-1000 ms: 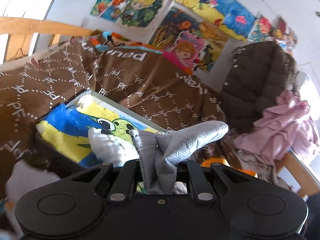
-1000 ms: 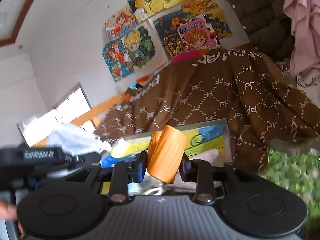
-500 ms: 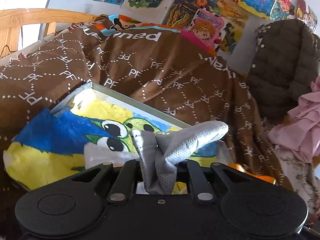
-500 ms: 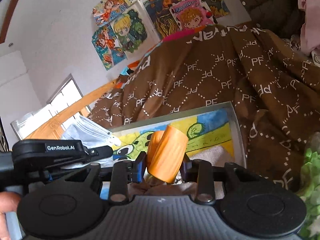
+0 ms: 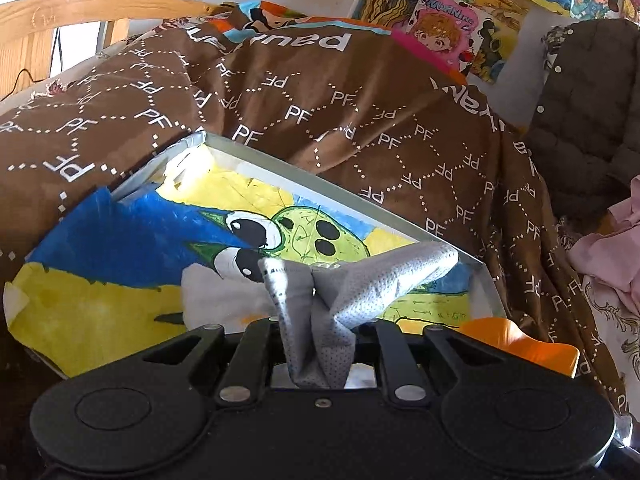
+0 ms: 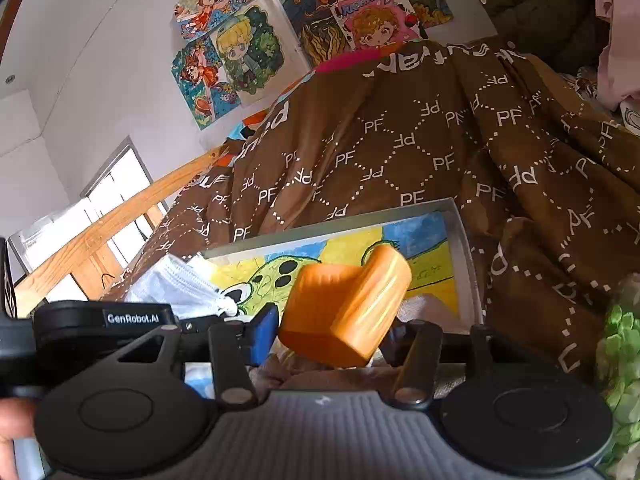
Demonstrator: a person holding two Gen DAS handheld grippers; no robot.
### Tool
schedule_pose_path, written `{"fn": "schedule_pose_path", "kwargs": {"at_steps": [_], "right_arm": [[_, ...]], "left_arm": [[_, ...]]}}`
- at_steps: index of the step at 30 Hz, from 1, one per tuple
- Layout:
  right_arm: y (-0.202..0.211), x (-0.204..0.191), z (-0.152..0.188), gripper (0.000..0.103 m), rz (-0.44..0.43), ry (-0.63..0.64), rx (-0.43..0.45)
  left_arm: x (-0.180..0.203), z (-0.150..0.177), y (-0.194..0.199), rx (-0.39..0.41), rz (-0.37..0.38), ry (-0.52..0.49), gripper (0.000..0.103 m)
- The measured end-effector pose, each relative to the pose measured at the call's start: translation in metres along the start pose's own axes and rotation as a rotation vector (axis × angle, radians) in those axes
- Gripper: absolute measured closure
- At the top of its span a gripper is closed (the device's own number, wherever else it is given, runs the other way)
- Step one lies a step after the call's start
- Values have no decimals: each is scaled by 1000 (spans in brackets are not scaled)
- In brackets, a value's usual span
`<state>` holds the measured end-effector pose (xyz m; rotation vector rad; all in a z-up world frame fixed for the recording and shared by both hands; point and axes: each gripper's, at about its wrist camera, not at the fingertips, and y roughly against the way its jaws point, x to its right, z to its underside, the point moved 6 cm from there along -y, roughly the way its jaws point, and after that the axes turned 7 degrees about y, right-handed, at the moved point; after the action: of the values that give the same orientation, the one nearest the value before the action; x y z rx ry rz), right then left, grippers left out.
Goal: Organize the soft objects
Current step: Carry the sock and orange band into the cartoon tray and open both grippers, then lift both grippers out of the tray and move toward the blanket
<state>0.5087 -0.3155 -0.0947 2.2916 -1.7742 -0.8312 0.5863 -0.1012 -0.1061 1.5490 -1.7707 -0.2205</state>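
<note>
Left claw is pinched on a grey cloth, held over the shallow grey tray with the yellow-blue cartoon drawing lining its floor. Right claw is opening; the orange foam piece sits tilted between its pads, left blue pad just clear of it, over the same tray. Left claw and its cloth show in the right view, just beside on the left. The tray rests on a bed, hemmed in by a rumpled brown "PF" blanket on the far and right sides. Wooden bed rail and posters behind, dark jacket and pink clothes to the right, green plush at the right edge.
</note>
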Motion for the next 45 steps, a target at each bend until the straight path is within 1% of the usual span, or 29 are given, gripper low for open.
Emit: {"fn": "schedule_pose_path", "kwargs": {"at_steps": [3, 5, 9, 11, 14, 19, 21, 23, 24, 26, 30, 31, 36, 41, 43, 45], "right_arm": [[1, 1, -1, 43, 7, 1, -2], [2, 1, -2, 41, 7, 0, -3], [5, 2, -5, 32, 18, 10, -3], [7, 3, -7, 29, 13, 0, -5], [12, 4, -12, 23, 11, -7, 1], [24, 6, -21, 15, 30, 12, 12], [31, 7, -25, 12, 35, 16, 24], [40, 6, -30, 9, 37, 20, 39], [45, 6, -33, 8, 42, 23, 47], [57, 5, -38, 6, 52, 31, 60], [84, 0, -46, 2, 67, 54, 86], [91, -1, -48, 1, 71, 57, 94], [138, -12, -50, 0, 84, 70, 153], [183, -29, -52, 0, 104, 133, 229], [202, -35, -48, 0, 110, 132, 264], [218, -40, -42, 0, 110, 130, 276]], "left_arm": [[0, 2, 1, -3, -5, 2, 88], [1, 2, 2, -6, -7, -8, 85], [3, 1, 4, -6, -13, -13, 82], [4, 1, 6, -1, -16, -9, 74], [4, -1, 12, 16, 0, 6, 67], [4, -3, 21, 31, -3, 20, 57], [4, -3, 26, 40, -1, 33, 51], [5, -3, 33, 56, -1, 38, 40], [6, -3, 37, 66, 2, 38, 39], [9, -2, 46, 80, 7, 26, 31], [15, -1, 67, 97, 16, 14, 25], [16, -1, 73, 105, 18, 18, 22], [25, 0, 112, 155, 38, 20, 16], [38, 7, 160, 210, 59, -1, 3], [43, 12, 180, 227, 70, -20, 1], [48, 17, 198, 240, 84, -46, 1]]}}
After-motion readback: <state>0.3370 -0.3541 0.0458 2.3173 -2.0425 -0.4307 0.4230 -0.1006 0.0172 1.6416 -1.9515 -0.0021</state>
